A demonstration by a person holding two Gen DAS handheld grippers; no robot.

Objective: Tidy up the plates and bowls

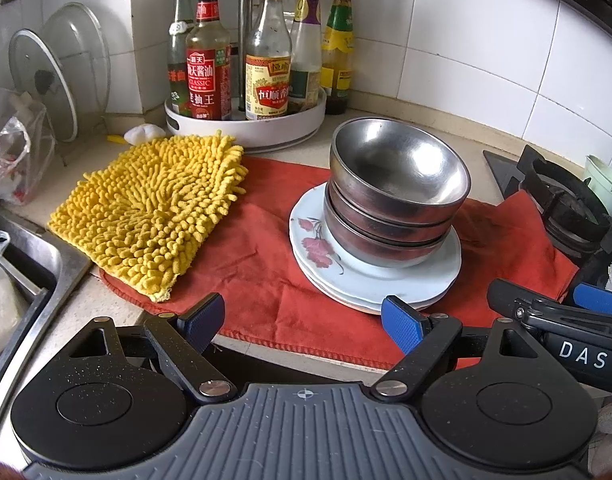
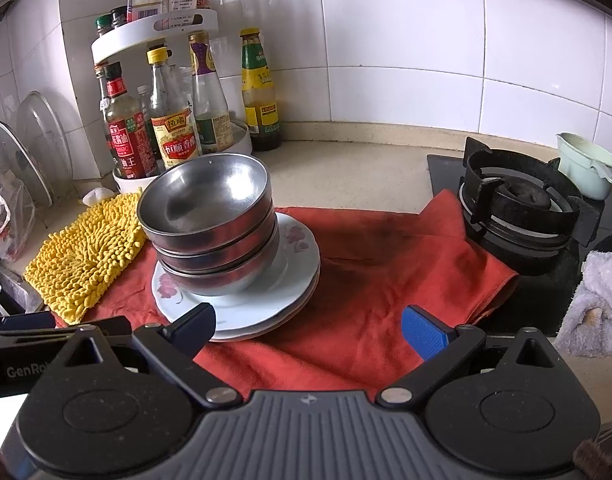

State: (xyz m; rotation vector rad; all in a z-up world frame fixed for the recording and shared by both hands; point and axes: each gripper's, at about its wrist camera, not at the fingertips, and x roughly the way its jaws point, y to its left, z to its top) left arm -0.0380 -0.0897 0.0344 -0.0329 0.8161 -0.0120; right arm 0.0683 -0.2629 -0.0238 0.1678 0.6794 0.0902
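Three steel bowls [image 1: 398, 184] [image 2: 205, 208] are nested in a stack on a small pile of white flowered plates [image 1: 386, 280] [image 2: 289, 276]. The pile rests on a red cloth [image 1: 273, 280] [image 2: 386, 260] spread over the counter. My left gripper [image 1: 303, 316] hovers open just in front of the plates' near rim, with nothing between its blue pads. My right gripper [image 2: 310, 326] is also open and holds nothing, with the plates' near edge by its left finger. In the left wrist view its fingers [image 1: 598, 298] show at the right edge.
A yellow chenille mitt [image 1: 153, 216] [image 2: 89, 252] lies left of the plates. Behind stands a white turntable rack of sauce bottles [image 1: 245, 120] [image 2: 177, 132]. A gas burner [image 2: 522, 208] and green cup [image 2: 586, 168] are right, a sink [image 1: 33, 264] and pot lids [image 1: 49, 76] left.
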